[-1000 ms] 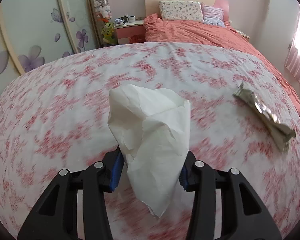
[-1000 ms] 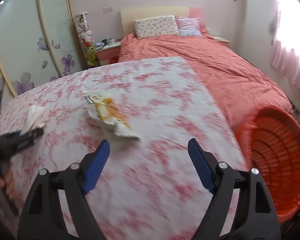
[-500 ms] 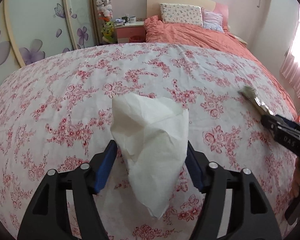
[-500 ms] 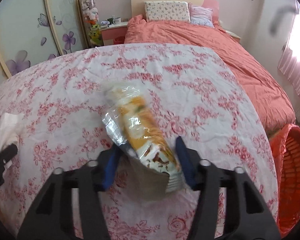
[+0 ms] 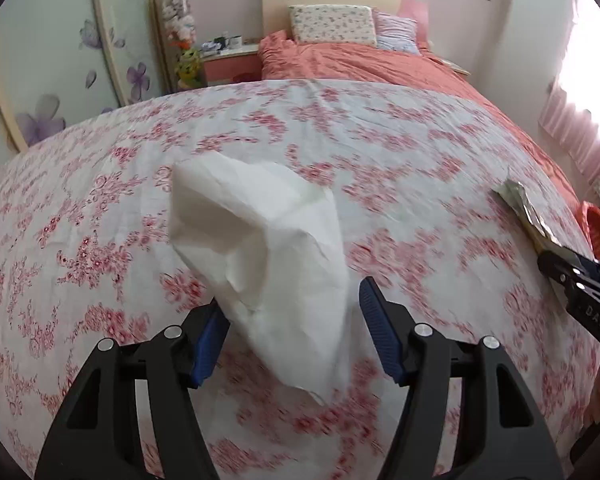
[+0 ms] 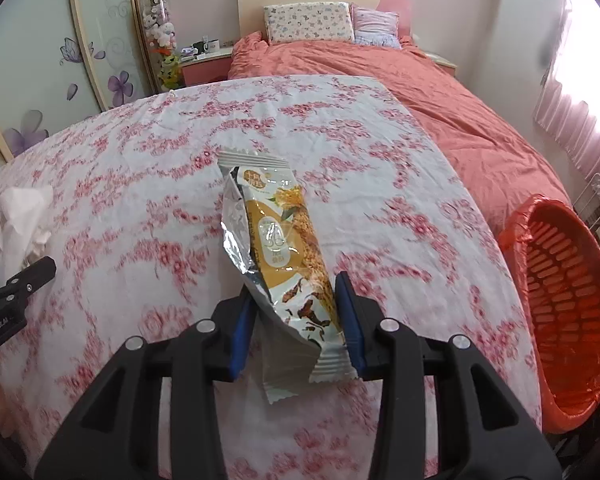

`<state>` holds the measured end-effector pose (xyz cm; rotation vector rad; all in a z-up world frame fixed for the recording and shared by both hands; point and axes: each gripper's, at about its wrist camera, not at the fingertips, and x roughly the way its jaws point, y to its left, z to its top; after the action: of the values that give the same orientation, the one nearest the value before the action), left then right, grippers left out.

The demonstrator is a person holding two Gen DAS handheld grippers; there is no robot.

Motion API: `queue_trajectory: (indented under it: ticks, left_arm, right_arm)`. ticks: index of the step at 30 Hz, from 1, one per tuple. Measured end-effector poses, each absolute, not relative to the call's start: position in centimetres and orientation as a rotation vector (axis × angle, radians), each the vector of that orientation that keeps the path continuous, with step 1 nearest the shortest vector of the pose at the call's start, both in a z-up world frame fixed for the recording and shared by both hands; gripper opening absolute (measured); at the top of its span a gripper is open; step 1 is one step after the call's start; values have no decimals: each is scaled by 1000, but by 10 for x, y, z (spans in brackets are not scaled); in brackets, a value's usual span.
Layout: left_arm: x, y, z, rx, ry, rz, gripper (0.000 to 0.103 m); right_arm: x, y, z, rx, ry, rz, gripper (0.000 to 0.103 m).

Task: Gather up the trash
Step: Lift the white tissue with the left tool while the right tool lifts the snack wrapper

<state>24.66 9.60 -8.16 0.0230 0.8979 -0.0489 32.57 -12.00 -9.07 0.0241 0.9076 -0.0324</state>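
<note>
- Two tongs over the floral bed (image 6: 380,128).
- Left tongs (image 5: 292,332), closing slightly, right pad clear of the white tissue (image 5: 268,256).
- Right tongs (image 6: 296,320) closing, clamped on the snack wrapper (image 6: 280,248).
- Orange basket (image 6: 516,240) beside the bed.

"DAS" on right tongs (image 5: 592,308); snack wrapper (image 6: 284,256) print unreadable

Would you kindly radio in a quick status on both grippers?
Right gripper closing on snack wrapper. Left gripper around tissue, right pad clear. Orange basket unobstructed.
</note>
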Motion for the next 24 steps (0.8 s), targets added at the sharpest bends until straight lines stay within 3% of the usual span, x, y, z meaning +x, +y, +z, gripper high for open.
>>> queue_trajectory:
  ticks: [14, 17, 24]
  left_arm:
    - [257, 112, -75, -29, 883, 55, 63]
    - [262, 114, -77, -44, 897, 47, 47]
    - [262, 117, -81, -59, 903, 39, 43]
  right_arm:
    - [321, -125, -92, 43, 905, -36, 44]
    - [321, -126, -92, 46, 906, -33, 45]
    - [323, -127, -92, 52, 907, -30, 45]
